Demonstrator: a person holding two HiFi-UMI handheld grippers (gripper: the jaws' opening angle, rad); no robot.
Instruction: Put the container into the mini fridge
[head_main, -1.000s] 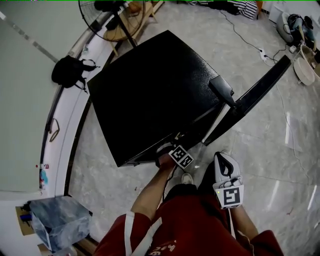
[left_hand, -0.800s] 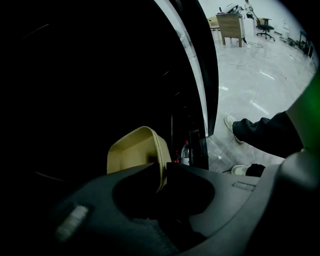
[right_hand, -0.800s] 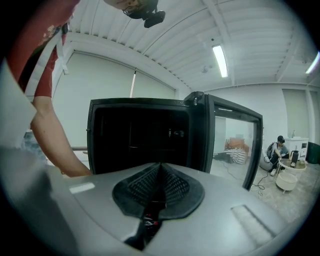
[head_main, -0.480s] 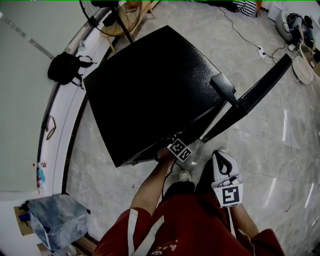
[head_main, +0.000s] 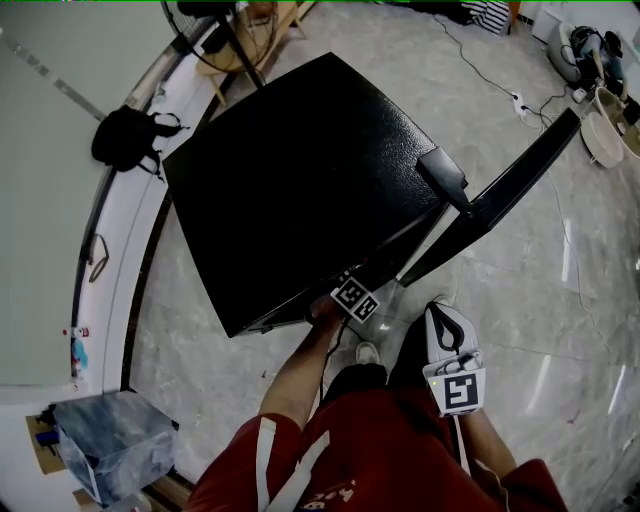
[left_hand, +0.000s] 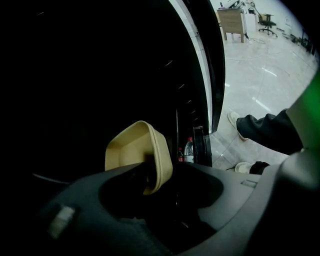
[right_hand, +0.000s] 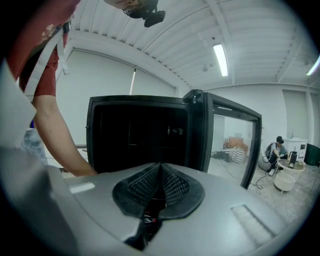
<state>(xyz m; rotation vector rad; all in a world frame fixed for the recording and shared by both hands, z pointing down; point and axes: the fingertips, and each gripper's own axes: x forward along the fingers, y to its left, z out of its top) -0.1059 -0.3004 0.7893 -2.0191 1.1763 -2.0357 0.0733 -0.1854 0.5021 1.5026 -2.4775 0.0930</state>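
Observation:
The black mini fridge (head_main: 300, 170) stands on the floor with its door (head_main: 500, 195) swung open to the right. My left gripper (left_hand: 160, 185) reaches into the dark inside; in the head view only its marker cube (head_main: 355, 297) shows at the fridge's front edge. A beige container (left_hand: 132, 147) sits tilted between its jaws, which are opening, with a wide gap beside the container's rim. My right gripper (head_main: 445, 318) hangs low by the person's knee, in front of the fridge (right_hand: 140, 135), with its pads shut on nothing.
Bottles (left_hand: 188, 149) stand in the door shelf. A fan (head_main: 235, 30) and a black bag (head_main: 125, 140) are behind the fridge. A blue-grey bag (head_main: 110, 440) lies at the lower left, basins (head_main: 610, 130) and cables at the upper right. A person (right_hand: 275, 150) sits far off.
The left gripper's marker cube has slid a little up and left, further under the fridge's front edge. The right gripper has hardly moved.

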